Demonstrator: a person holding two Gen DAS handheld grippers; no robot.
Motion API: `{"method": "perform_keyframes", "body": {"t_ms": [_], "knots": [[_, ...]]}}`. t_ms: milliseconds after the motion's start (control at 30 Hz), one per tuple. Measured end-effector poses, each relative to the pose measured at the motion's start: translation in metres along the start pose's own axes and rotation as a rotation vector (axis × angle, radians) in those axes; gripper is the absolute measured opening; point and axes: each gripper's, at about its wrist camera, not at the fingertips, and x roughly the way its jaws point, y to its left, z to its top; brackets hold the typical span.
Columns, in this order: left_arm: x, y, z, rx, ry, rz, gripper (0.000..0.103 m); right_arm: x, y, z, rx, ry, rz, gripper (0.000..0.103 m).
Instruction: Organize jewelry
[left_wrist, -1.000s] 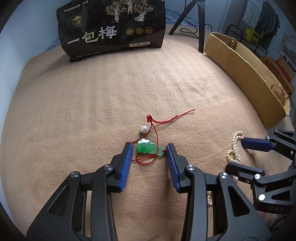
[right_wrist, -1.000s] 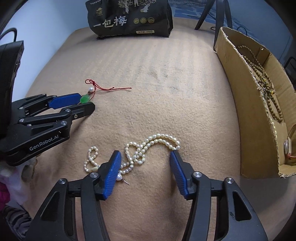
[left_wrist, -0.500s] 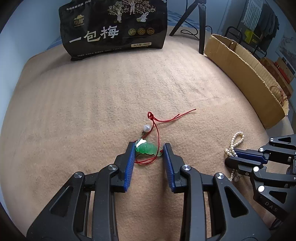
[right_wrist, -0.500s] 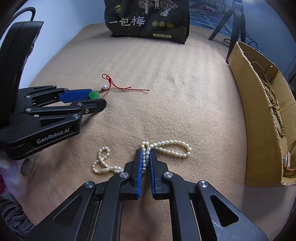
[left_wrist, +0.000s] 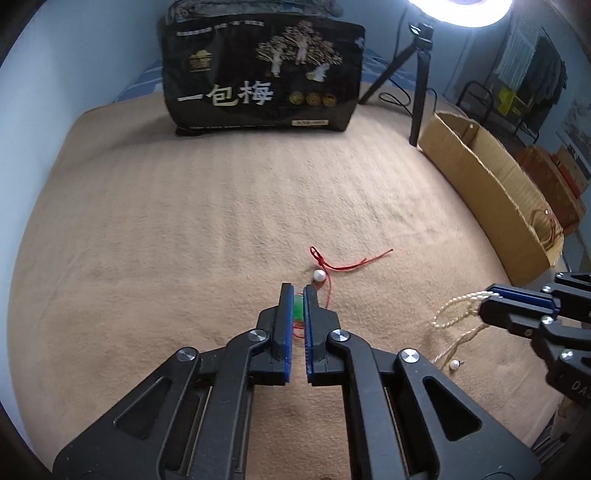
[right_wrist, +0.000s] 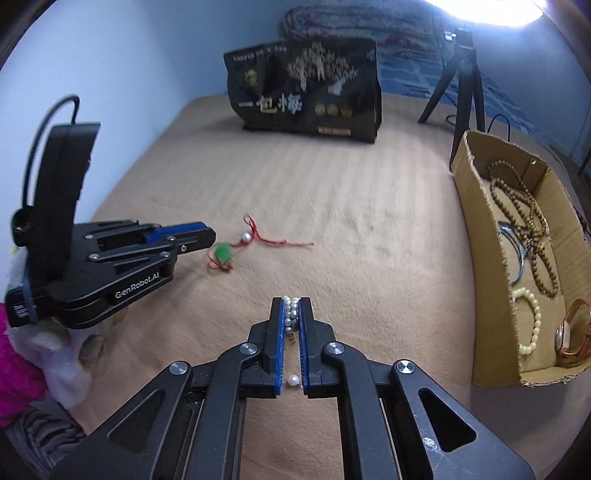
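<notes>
In the left wrist view, the left gripper (left_wrist: 298, 295) had just closed its blue-padded fingers (left_wrist: 286, 325) on the green pendant (left_wrist: 297, 309), which showed as a sliver of green between the pads. The pendant's red cord (left_wrist: 345, 264) trailed ahead over the tan blanket (left_wrist: 184, 240), with a white bead (left_wrist: 318, 274) lying just past the fingertips. At the right edge, the right gripper (left_wrist: 517, 299) was clamped on the pearl necklace (left_wrist: 456, 314), whose loops hung down to the blanket, blurred. A black printed bag (left_wrist: 262, 74) stood at the far side, a tripod (left_wrist: 417, 74) to its right, and a cardboard box (left_wrist: 491, 192) ran along the right side. In the right wrist view, the right gripper (right_wrist: 291, 306) gripped several strands of the pearl necklace (right_wrist: 291, 312) between its closed fingers, and a single pearl (right_wrist: 293, 379) showed lower in the gap. To the left, the left gripper (right_wrist: 207, 236) pointed at the green pendant (right_wrist: 221, 252), which hung at its tip with the red cord (right_wrist: 280, 242) stretching right across the blanket; the picture was too blurred there to tell whether the pendant touched the blanket. The cardboard box (right_wrist: 480, 236) on the right held brown wooden beads (right_wrist: 524, 206), a cream bead bracelet (right_wrist: 532, 321) and a wristwatch (right_wrist: 570, 334). A pink and white sleeve (right_wrist: 22, 369) showed at the lower left, behind the left gripper.
</notes>
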Motion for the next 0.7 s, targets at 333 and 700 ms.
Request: {"method": "perform_keyframes", "body": {"t_ms": [333, 700], "knots": [[-0.012, 0.003, 0.003, -0.010, -0.030, -0.027, 0.004, -0.028, -0.005, 0.017, 0.018, -0.084, 0.029, 0.005], [0.021, -0.029, -0.015, 0.174, 0.035, 0.028, 0.050, -0.031, -0.011, 0.017, 0.036, -0.083, 0.029, 0.005]]}}
